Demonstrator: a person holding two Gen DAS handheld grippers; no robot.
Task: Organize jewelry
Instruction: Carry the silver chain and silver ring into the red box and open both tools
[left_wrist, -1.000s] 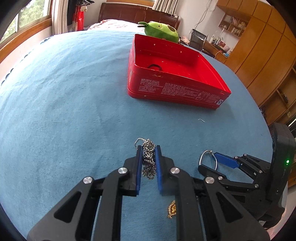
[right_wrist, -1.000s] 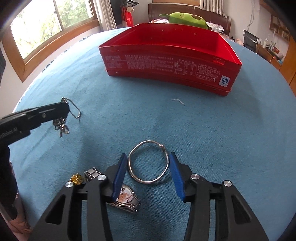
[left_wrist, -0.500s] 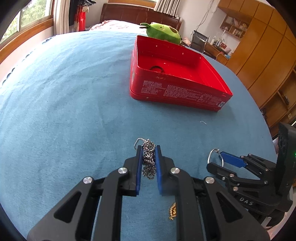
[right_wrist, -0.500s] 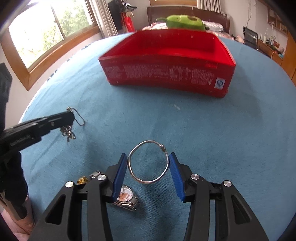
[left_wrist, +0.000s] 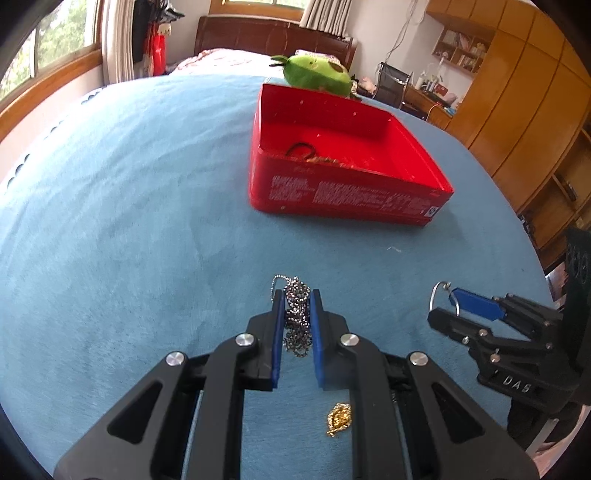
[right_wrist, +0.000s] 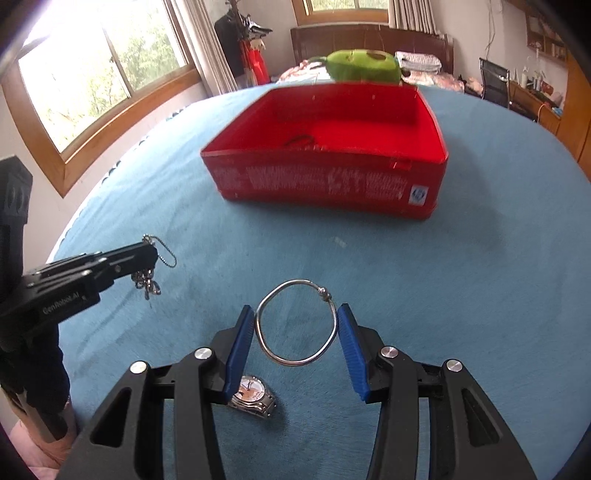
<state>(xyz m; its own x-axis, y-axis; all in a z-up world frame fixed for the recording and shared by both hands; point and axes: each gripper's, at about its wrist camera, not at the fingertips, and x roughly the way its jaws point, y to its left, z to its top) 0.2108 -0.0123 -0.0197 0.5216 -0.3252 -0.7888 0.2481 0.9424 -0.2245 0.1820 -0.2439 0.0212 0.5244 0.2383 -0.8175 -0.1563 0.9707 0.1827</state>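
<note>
My left gripper (left_wrist: 296, 301) is shut on a bunched silver ball chain (left_wrist: 296, 317) and holds it above the blue cloth; it shows at the left of the right wrist view (right_wrist: 147, 254). My right gripper (right_wrist: 295, 321) is shut on a silver bangle (right_wrist: 295, 323), lifted off the cloth; it shows at the right of the left wrist view (left_wrist: 452, 301). The open red tin box (left_wrist: 347, 195) (right_wrist: 325, 181) stands ahead of both, with a dark hair band (left_wrist: 301, 149) and small pieces inside.
A gold chain (left_wrist: 339, 419) lies on the cloth under the left gripper. A silver wristwatch (right_wrist: 253, 397) lies under the right gripper. A green plush toy (right_wrist: 364, 66) sits behind the box. The round table's edge curves at left and right.
Both grippers have risen and moved toward the red box, carrying the chain and the bangle. The box looks nearer and its inside shows more.
</note>
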